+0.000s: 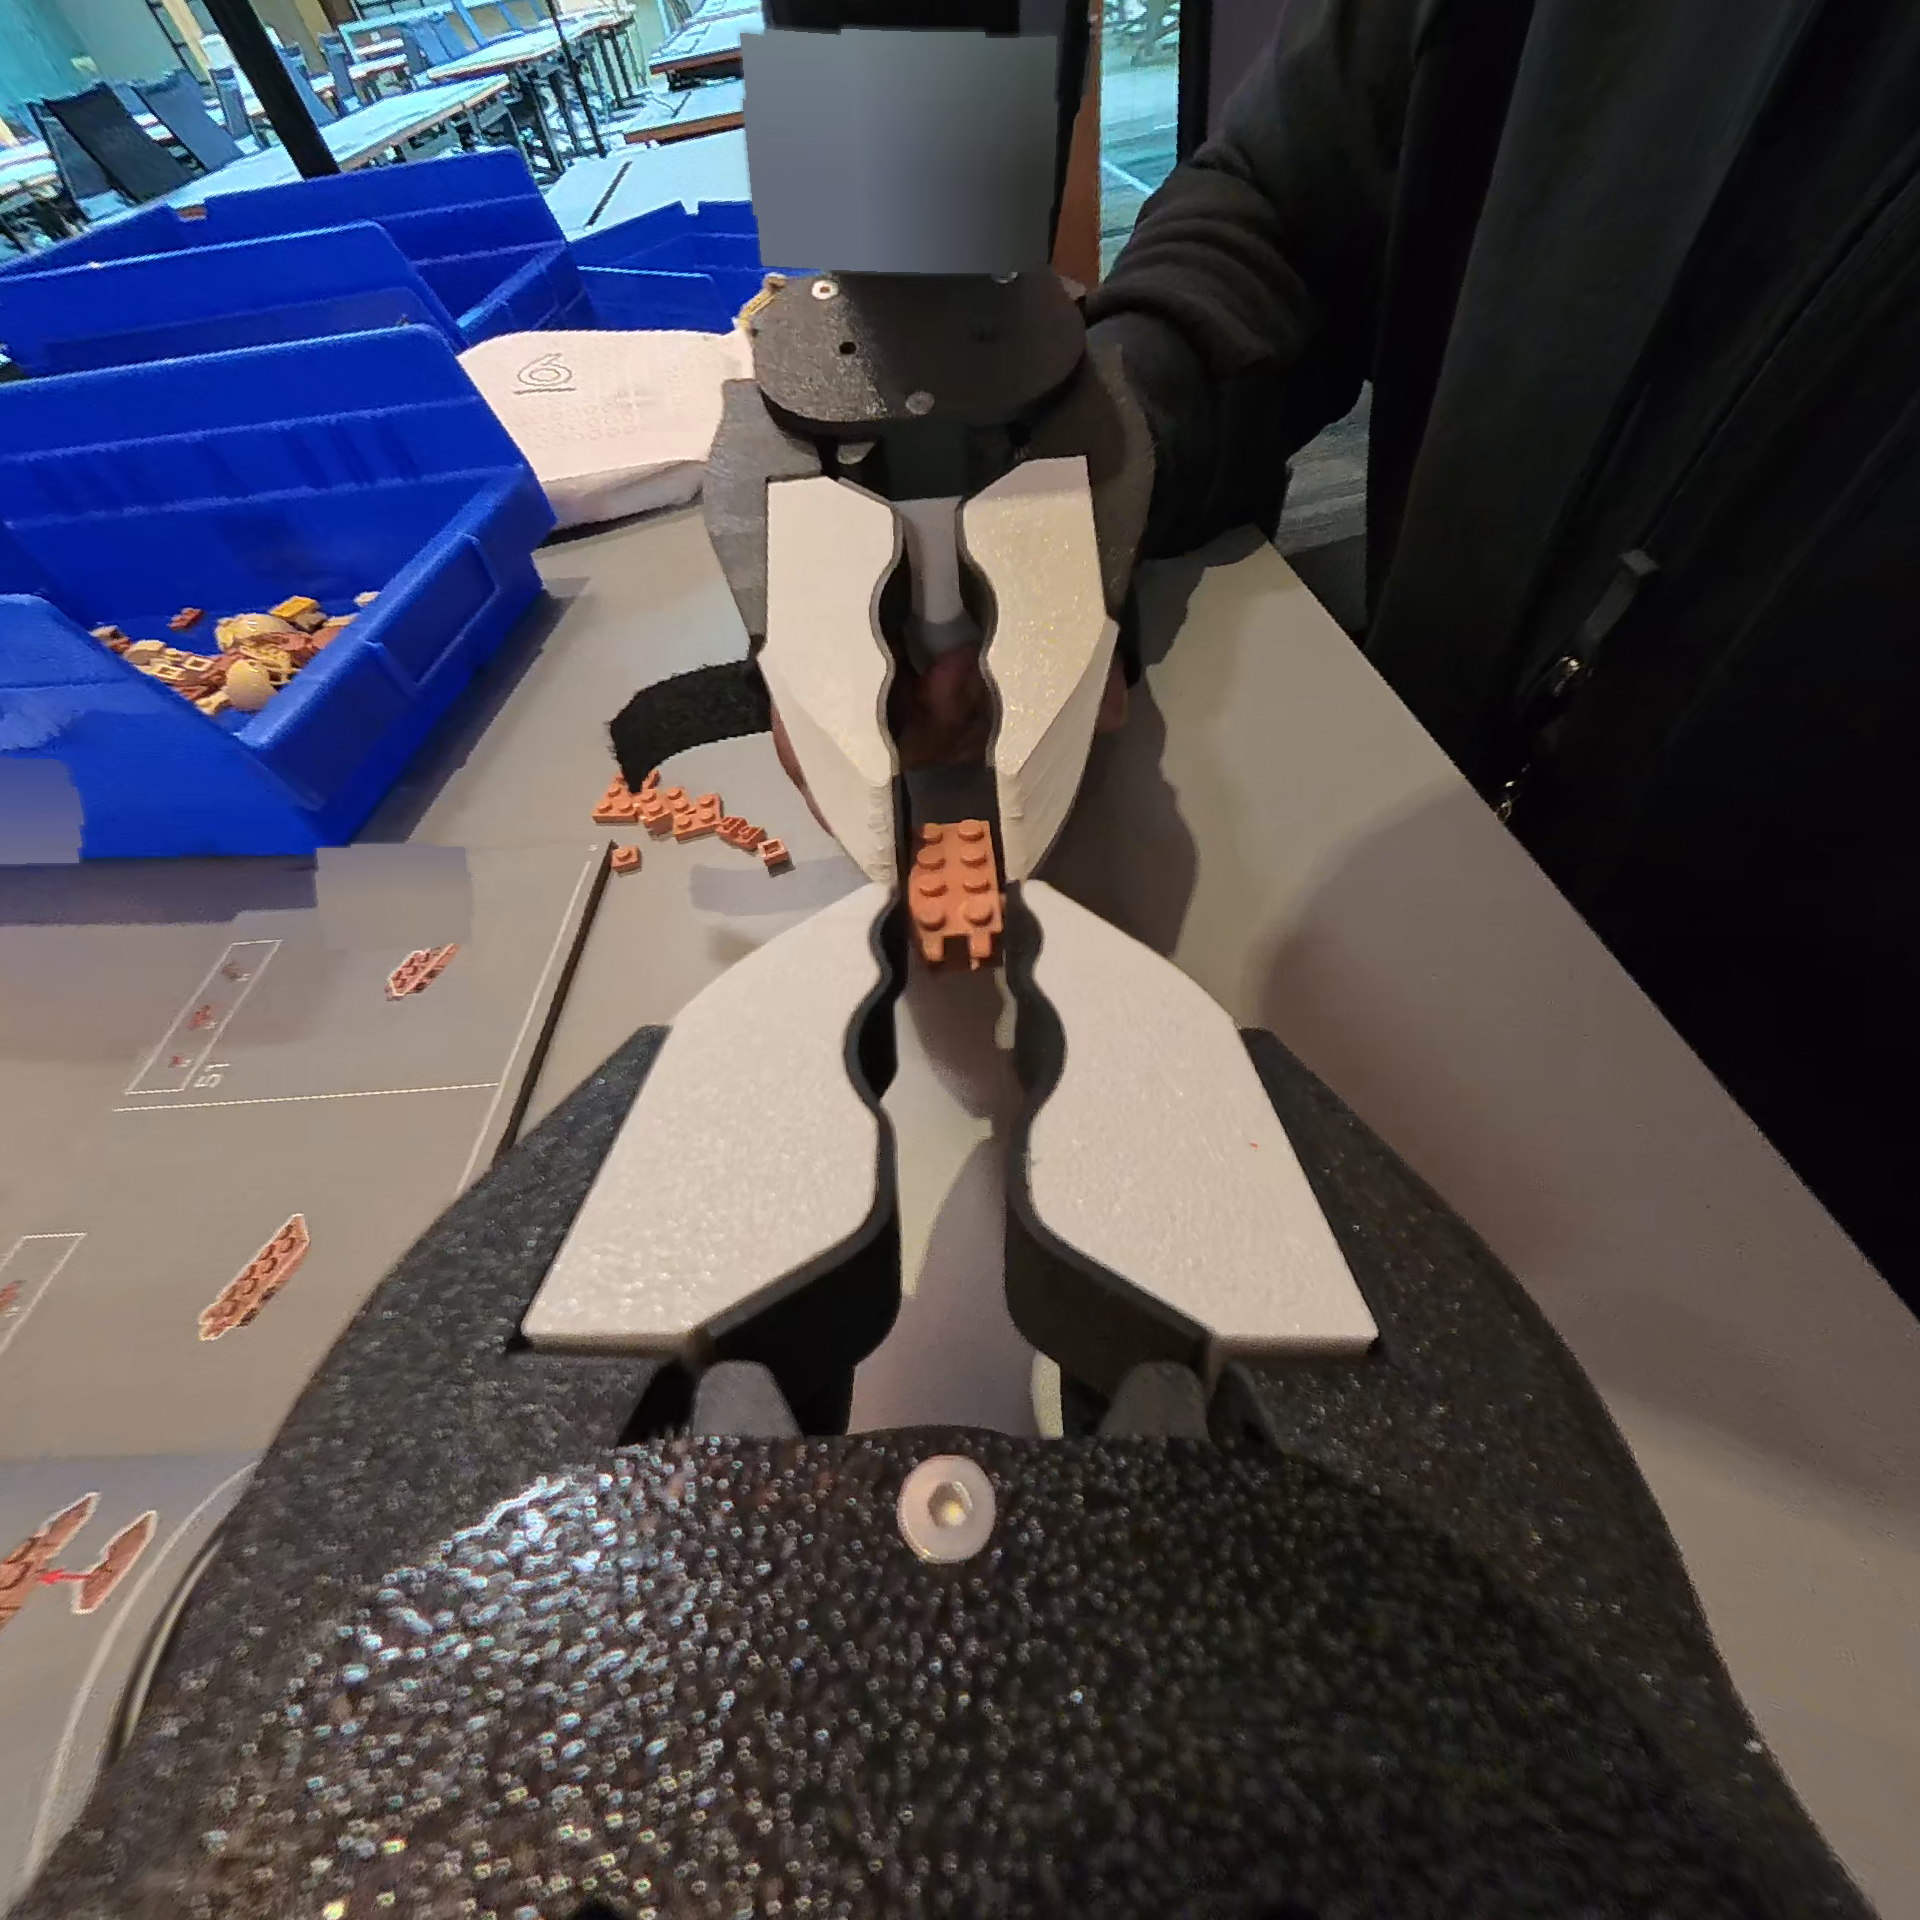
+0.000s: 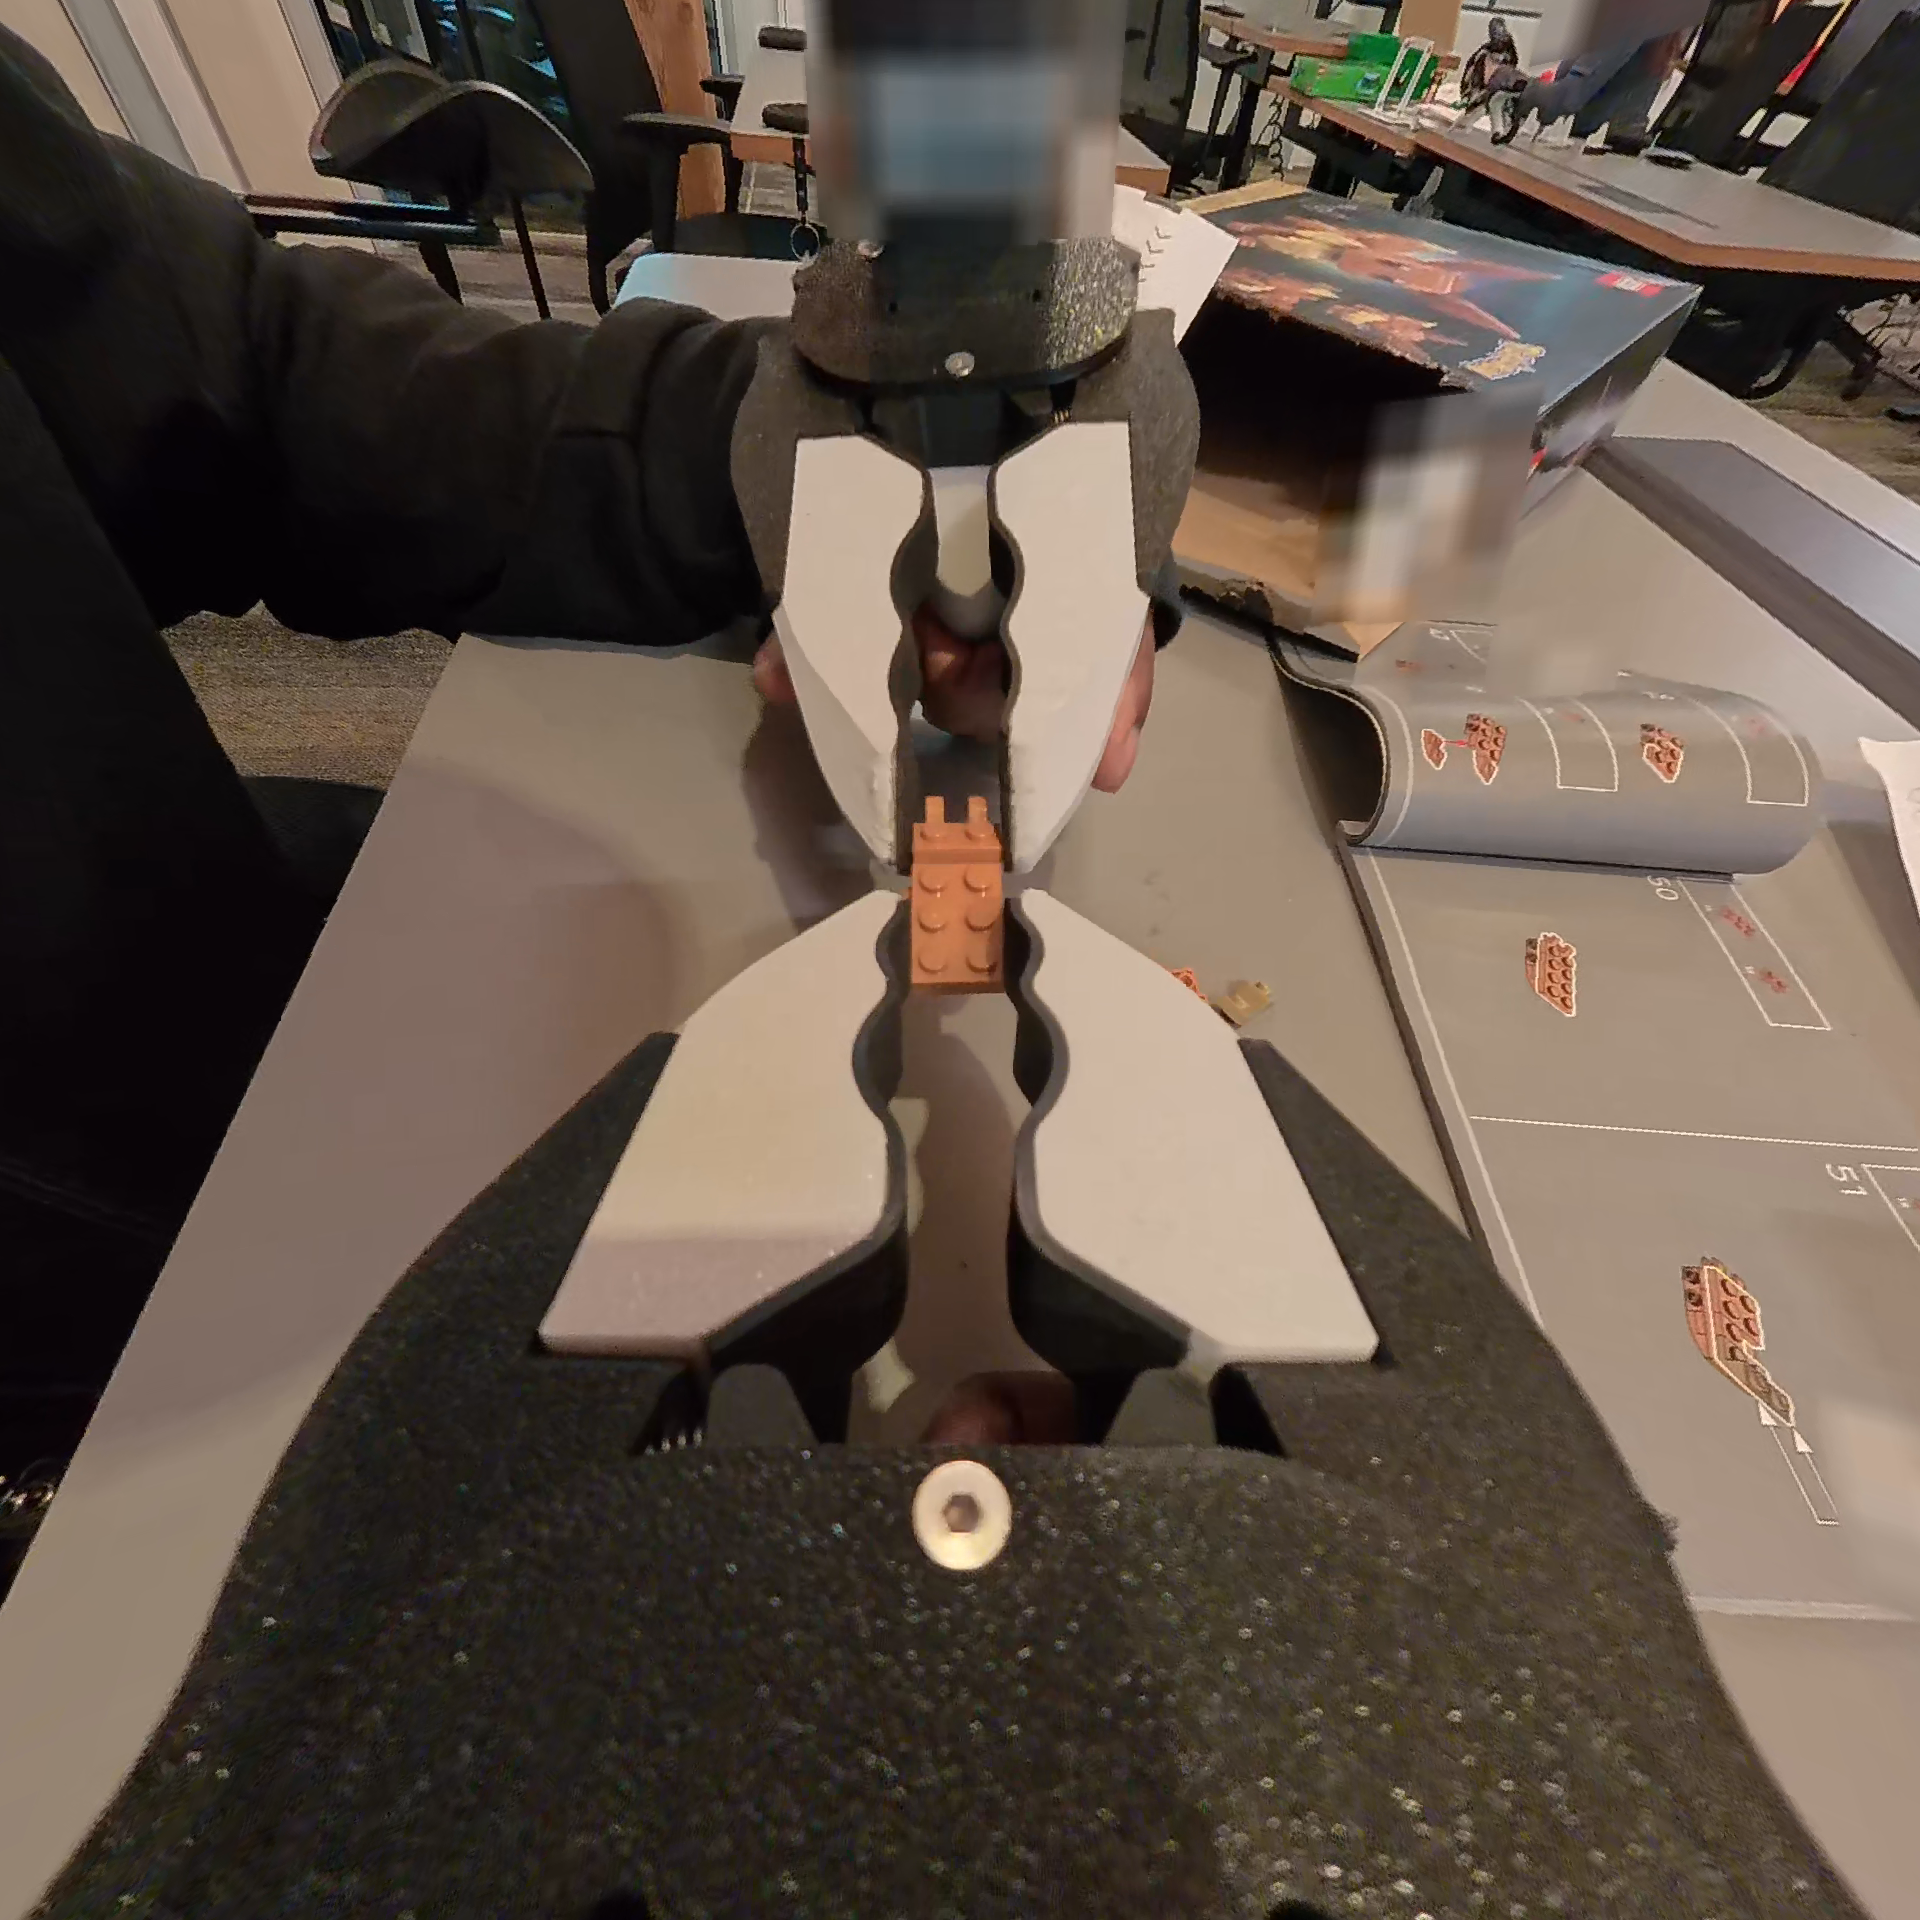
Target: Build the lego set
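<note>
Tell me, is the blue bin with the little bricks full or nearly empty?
Nearly empty: the blue bin holds one small heap of bricks on its floor.

Blue bins point(image 1: 260, 540), printed mat point(image 2: 1662, 1195), box point(image 2: 1455, 312)

My left tool point(image 1: 951, 940) and right tool point(image 2: 956, 940) meet tip to tip above the worktop point(image 1: 1351, 831), the studded piece point(image 1: 956, 894) clamped between them; bins point(image 1: 260, 582) stand behind the loose pieces point(image 1: 686, 816).

Grey desks point(image 2: 1704, 223), black office chairs point(image 2: 447, 135) (open-plan room)
</note>
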